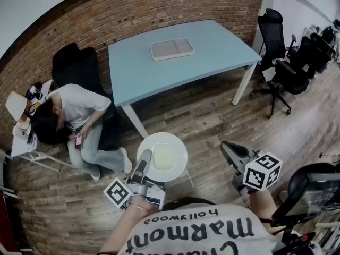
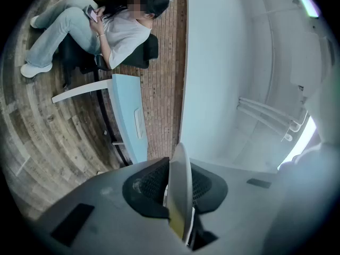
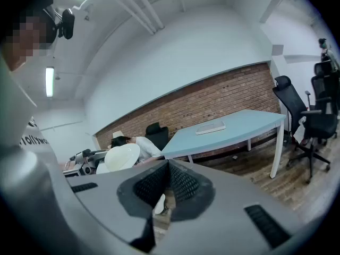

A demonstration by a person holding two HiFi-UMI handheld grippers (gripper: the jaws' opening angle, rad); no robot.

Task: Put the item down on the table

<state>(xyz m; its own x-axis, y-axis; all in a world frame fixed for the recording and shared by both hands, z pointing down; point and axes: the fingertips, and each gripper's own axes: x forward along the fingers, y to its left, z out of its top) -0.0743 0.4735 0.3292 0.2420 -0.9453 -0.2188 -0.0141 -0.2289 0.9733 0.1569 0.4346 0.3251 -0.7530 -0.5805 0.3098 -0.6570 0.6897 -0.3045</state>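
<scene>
What seems a tray point(image 1: 171, 49) lies on table point(image 1: 223, 54).

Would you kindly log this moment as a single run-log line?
left gripper: shut on white plate | right gripper: shut, empty | blue table: ahead, tray on it

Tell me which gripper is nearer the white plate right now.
Left. The left gripper clamps the rim of the plate in its jaws; the right gripper hangs to the plate's right, not touching it.
</scene>
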